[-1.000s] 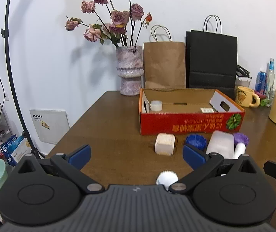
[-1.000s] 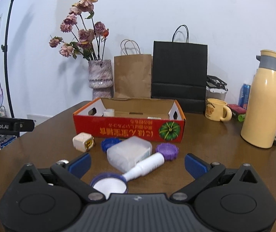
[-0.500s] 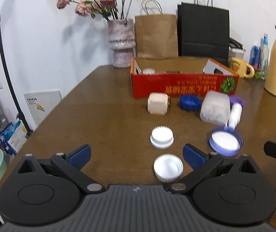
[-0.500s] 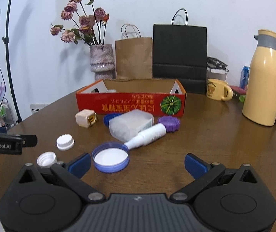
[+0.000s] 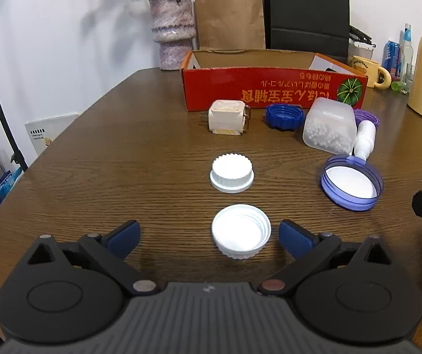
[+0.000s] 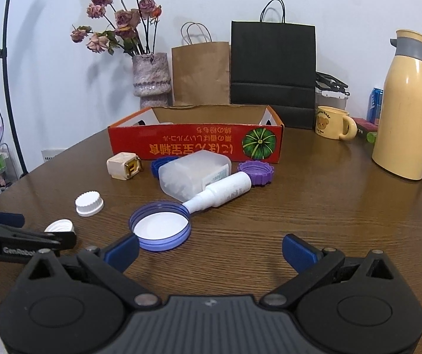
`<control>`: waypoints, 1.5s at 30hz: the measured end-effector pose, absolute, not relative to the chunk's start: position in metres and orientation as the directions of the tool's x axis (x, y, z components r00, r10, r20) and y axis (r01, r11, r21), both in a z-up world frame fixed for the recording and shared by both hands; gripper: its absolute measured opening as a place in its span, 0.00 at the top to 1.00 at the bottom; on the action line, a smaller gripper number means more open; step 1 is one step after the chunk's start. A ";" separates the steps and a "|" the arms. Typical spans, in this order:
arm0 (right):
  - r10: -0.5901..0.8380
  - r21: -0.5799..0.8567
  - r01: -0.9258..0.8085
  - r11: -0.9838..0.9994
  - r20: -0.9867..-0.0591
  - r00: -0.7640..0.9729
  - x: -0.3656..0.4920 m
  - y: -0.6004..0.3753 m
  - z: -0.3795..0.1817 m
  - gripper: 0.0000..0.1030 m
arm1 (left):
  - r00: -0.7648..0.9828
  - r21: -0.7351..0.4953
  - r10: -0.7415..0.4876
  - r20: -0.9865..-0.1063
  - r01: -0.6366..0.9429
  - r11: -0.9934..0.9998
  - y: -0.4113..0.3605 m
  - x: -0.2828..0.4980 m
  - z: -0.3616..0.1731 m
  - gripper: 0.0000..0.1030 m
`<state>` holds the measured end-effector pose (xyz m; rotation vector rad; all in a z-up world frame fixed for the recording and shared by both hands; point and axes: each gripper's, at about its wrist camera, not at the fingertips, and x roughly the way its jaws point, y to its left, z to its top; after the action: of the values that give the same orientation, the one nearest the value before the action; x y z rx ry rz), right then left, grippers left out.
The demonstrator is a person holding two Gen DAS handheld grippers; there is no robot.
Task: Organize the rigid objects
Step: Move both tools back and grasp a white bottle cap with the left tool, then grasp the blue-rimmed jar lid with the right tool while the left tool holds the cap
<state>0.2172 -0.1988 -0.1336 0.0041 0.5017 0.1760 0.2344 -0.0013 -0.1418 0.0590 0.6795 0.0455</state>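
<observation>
**Caps before the red box**

Left wrist view — my left gripper (image 5: 209, 237) stands apart around an upturned white cap (image 5: 240, 235), untouched; a ribbed white cap (image 5: 231, 172) lies between it and the red box (image 5: 273, 93).

Right wrist view — my right gripper (image 6: 210, 250) gapes empty, nearer than the purple lid (image 6: 160, 225) before the box.

Two white caps (image 5: 231, 172) (image 5: 241, 231); three blue-purple lids (image 5: 284, 112) (image 5: 351, 182) (image 6: 256, 172); one red box (image 5: 273, 94); two paper bags (image 6: 200, 73) (image 6: 273, 70).
</observation>
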 end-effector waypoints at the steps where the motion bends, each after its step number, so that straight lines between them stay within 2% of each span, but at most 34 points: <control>1: 0.168 0.047 -0.166 0.985 -0.480 0.861 0.218 -0.199 -0.134 0.00 | 0.777 0.068 0.063 -0.627 -0.026 0.997 -0.003 0.236 -0.143 0.08; 3: 0.167 0.047 -0.165 0.985 -0.485 0.859 0.221 -0.199 -0.136 0.00 | 0.791 0.057 0.047 -0.610 -0.015 0.998 -0.005 0.235 -0.143 0.21; 5: 0.166 0.045 -0.165 0.985 -0.489 0.857 0.223 -0.198 -0.137 0.00 | 0.801 0.044 0.018 -0.598 0.010 0.999 -0.008 0.234 -0.141 0.57; 6: 0.166 0.044 -0.166 0.985 -0.491 0.855 0.224 -0.198 -0.138 0.00 | 0.804 0.039 0.007 -0.594 0.020 0.999 -0.009 0.233 -0.141 0.60; 30: 0.187 -0.001 -0.219 0.976 -0.522 0.832 0.252 -0.167 -0.135 0.00 | 0.876 0.029 0.048 -0.481 -0.039 0.999 0.021 0.241 -0.107 0.60; 45: 0.182 0.005 -0.232 0.973 -0.635 0.751 0.293 -0.139 -0.151 0.00 | 0.872 0.004 0.041 -0.489 -0.045 0.999 0.041 0.255 -0.108 0.60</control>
<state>0.2925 -0.1390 -0.1509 -0.0753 0.6852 0.2262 0.2547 0.0413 -0.1077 -0.0078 0.5105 0.0451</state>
